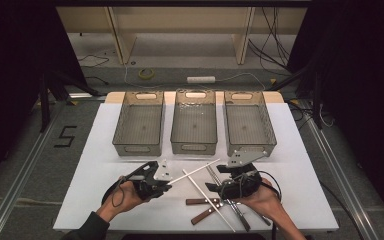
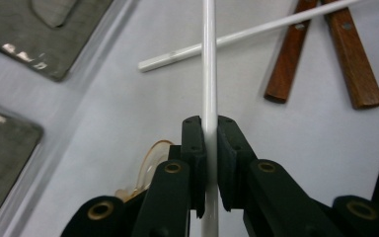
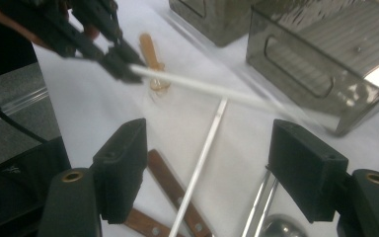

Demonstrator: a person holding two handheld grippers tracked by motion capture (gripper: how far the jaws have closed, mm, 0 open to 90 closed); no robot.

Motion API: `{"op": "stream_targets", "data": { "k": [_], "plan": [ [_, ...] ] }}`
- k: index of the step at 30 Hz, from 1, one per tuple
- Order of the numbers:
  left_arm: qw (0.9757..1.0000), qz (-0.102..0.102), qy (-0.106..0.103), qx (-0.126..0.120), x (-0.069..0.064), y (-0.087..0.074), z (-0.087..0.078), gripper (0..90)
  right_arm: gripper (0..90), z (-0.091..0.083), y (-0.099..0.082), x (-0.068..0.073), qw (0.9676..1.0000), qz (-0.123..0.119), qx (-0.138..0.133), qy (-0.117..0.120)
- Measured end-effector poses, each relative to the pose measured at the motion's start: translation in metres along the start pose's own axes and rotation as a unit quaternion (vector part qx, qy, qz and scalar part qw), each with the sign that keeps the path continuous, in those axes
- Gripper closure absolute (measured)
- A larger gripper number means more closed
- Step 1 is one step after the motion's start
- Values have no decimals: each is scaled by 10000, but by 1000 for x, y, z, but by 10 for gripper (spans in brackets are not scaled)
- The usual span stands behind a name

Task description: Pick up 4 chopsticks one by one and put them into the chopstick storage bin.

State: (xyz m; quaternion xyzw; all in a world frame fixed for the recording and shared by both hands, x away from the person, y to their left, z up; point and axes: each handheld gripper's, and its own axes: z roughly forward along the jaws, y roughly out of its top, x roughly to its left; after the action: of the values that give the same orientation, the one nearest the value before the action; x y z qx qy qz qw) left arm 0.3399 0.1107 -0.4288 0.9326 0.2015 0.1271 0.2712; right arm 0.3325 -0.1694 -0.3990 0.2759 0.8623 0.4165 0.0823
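My left gripper (image 1: 168, 185) is shut on one end of a white chopstick (image 1: 195, 172) and holds it slanting up toward the right, off the table. In the left gripper view the jaws (image 2: 208, 129) pinch the chopstick (image 2: 208, 69), which runs straight ahead. My right gripper (image 1: 215, 188) faces left with its jaws wide apart; the right gripper view shows its pads (image 3: 123, 165) with nothing between them. Below them on the white board lies a second white chopstick (image 3: 202, 158) across wooden-handled knives (image 3: 175, 195). The left gripper (image 3: 121, 64) and the held chopstick (image 3: 212, 89) hang above.
Three clear bins (image 1: 137, 148) stand in a row at the back of the board. An amber spoon (image 3: 150, 54) lies near the left gripper. Metal utensils (image 1: 237, 210) and wooden-handled knives (image 1: 200, 202) are piled at front centre under the right hand.
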Motion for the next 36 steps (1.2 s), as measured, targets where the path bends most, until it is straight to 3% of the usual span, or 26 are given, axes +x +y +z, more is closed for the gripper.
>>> {"op": "stream_targets", "data": {
  "k": [4,11,17,18,21,25,29,36],
  "plan": [
    [9996,-257,112,-96,6,-2,-4,828,323,8,-9,-1,9998,153,53,64],
    [9965,-705,345,-279,15,-3,-11,829,323,18,-18,1,9993,233,268,-80],
    [9917,-1066,559,-440,24,-5,-19,829,337,21,-25,2,9981,382,390,-299],
    [9902,-1165,598,-486,27,-5,-20,830,337,21,-25,3,9978,410,423,-305],
    [9891,-1247,612,-496,31,-6,-23,830,343,23,-27,5,9977,405,449,-317],
    [9857,-1419,708,-576,40,-7,-28,830,352,26,-30,9,9971,406,578,-288],
    [9804,-1645,864,-656,57,-9,-35,830,352,28,-32,11,9970,391,618,-267],
    [9670,-2162,1102,-776,93,-11,-39,831,308,29,-32,10,9971,460,577,-212]
  ]
}}
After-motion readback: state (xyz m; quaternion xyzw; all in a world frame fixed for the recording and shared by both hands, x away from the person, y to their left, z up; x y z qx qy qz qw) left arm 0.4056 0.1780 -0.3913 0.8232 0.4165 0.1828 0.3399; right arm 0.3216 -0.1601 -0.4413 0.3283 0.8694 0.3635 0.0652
